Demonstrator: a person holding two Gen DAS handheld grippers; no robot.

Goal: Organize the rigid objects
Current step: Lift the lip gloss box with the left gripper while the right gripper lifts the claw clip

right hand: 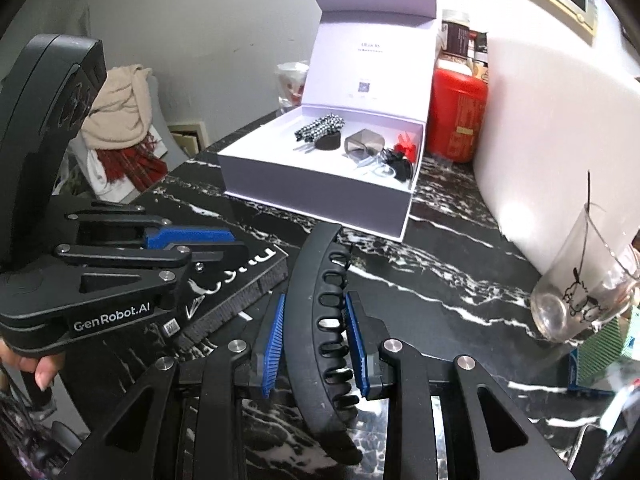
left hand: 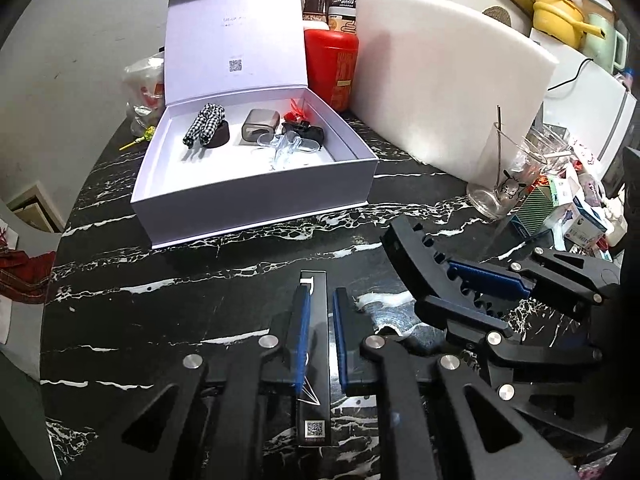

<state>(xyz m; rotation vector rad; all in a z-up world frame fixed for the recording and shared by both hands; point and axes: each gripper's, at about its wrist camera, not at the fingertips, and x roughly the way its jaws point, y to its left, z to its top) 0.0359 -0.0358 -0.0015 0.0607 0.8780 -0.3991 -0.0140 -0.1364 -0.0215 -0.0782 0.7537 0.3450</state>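
Headband, black, curved and slotted with comb teeth, sits clamped across its width between the blue pads of the right gripper, above the marble table. It looks light, stiff and somewhat springy, so gripping mid-arc, as here, seems safest. Left gripper is closed on a thin black card-like box, held by its narrow edges; probably light and rigid, possibly slick. Both items hang short of the open white box, which already holds several small accessories. Right view alone shows the flat box's printed face and rough side; left view alone shows the headband's teeth in profile, and how the 2 grippers sit side by side.
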